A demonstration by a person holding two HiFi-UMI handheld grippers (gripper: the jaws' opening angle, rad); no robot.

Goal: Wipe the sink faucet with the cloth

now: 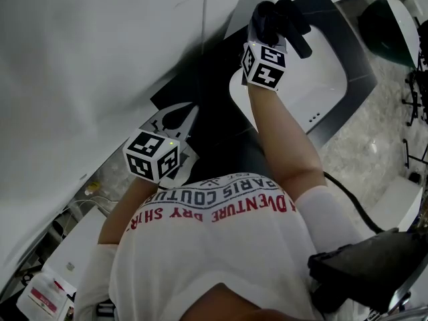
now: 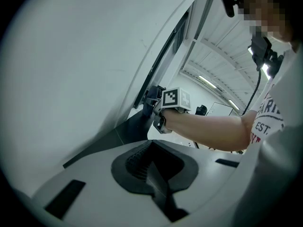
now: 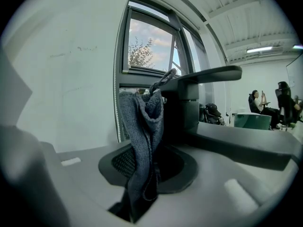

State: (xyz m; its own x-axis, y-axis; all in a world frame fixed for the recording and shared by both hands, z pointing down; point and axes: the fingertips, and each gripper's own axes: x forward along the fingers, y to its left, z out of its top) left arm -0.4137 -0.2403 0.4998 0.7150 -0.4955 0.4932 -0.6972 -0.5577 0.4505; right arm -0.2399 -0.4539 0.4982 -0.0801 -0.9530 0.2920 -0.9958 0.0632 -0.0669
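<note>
The right gripper (image 3: 142, 176) has its jaws closed on a blue-grey knitted cloth (image 3: 141, 131), which rises from between them in a folded bunch. The upper end of the cloth is at the black body of the sink faucet (image 3: 187, 110), just under its flat lever handle (image 3: 210, 74); whether it really presses on the metal, I cannot tell. The spout of the faucet goes out to the right in this view. Behind the faucet is a window (image 3: 144, 46) with a tree and sky, and far at the right two persons (image 3: 259, 101) sit. In the head view this gripper is held up over the white sink basin (image 1: 321, 89), which is set in a dark counter (image 1: 200, 72), and the dark cloth covers the gripper's tip. The left gripper (image 2: 154, 174) has its jaws together with nothing between them. It is kept low and well apart from the sink, near the person's white T-shirt (image 1: 221, 246), and it looks toward the right forearm (image 2: 208, 129).
</note>
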